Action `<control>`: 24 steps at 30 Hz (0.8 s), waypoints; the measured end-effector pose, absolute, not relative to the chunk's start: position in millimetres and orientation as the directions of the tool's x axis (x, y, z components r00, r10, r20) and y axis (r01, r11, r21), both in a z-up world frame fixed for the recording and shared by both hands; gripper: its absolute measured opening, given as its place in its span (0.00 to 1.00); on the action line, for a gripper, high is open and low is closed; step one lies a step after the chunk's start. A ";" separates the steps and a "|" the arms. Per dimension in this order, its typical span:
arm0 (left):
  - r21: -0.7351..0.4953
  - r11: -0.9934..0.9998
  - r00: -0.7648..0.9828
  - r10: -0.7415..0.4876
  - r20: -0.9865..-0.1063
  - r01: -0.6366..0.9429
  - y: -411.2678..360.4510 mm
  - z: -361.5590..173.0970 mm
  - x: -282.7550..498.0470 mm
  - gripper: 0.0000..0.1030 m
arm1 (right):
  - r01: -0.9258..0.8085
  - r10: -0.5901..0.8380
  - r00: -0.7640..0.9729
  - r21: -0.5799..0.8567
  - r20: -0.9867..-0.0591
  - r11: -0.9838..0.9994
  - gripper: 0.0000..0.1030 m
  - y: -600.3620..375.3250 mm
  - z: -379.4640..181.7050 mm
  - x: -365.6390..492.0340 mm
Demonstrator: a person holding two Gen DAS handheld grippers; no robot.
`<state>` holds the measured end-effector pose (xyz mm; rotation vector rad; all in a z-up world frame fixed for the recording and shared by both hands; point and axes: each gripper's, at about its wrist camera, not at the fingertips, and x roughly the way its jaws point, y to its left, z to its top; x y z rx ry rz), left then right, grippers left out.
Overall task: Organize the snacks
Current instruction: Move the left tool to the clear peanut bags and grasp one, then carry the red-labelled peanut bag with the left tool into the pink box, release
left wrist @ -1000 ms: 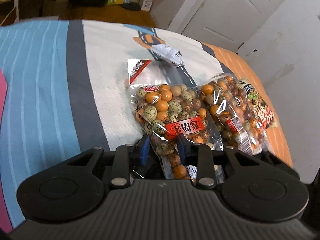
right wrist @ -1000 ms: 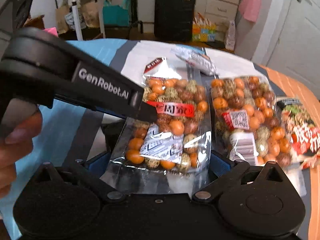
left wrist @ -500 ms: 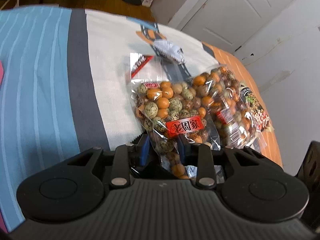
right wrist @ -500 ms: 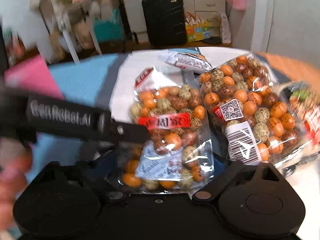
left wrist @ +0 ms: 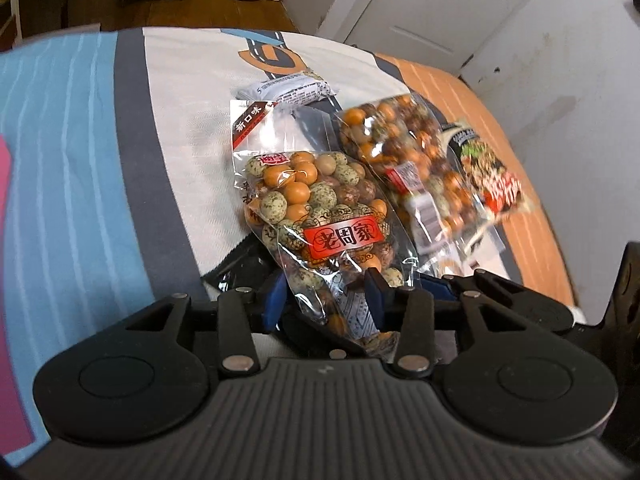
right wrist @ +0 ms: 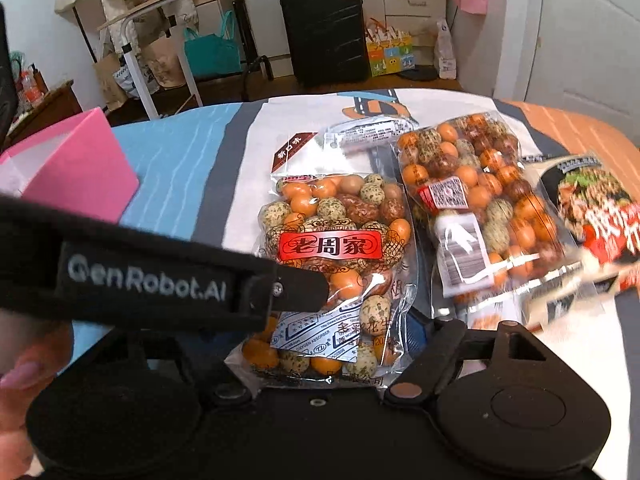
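Observation:
A clear bag of coated peanuts with a red label (left wrist: pixel 320 220) (right wrist: pixel 336 240) lies on the striped cloth. My left gripper (left wrist: pixel 326 298) is shut on its near end, blue pads pressing both sides. My right gripper (right wrist: pixel 320 344) is open around the same bag's bottom edge; its left finger is hidden behind the left gripper's black body (right wrist: pixel 160 276). A second peanut bag (left wrist: pixel 404 160) (right wrist: pixel 476 204) lies just right. A dark snack packet (left wrist: pixel 488 176) (right wrist: pixel 592 208) lies further right. A small white packet (left wrist: pixel 292 88) (right wrist: pixel 368 132) lies behind.
A pink box (right wrist: pixel 76 168) stands at the left on the cloth. The cloth surface ends at the orange right side (left wrist: pixel 500 128) near a white wall and door. A black suitcase (right wrist: pixel 324 32) and a folding table stand on the floor behind.
The right gripper's view has pulled back and risen a little. The left gripper stays shut on the labelled bag, which has shifted slightly left of the second bag.

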<state>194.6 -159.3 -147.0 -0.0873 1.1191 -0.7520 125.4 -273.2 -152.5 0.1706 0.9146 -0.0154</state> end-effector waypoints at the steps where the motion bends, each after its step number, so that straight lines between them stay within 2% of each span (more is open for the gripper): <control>1: -0.410 0.757 0.222 -0.575 -0.787 0.508 -158.9 -143.3 191.1 0.39 | 0.087 0.065 0.611 0.149 -0.789 0.985 0.79 -272.0 -150.6 122.3; 16: -0.323 0.785 0.197 -0.484 -0.853 0.529 -128.4 -87.7 136.6 0.39 | 0.050 0.141 0.604 0.214 -0.785 0.975 0.79 -241.2 -110.3 70.3; 24: -0.299 0.789 0.229 -0.478 -0.848 0.537 -103.8 -57.8 103.4 0.39 | 0.007 0.151 0.621 0.197 -0.769 0.980 0.79 -216.4 -81.0 42.2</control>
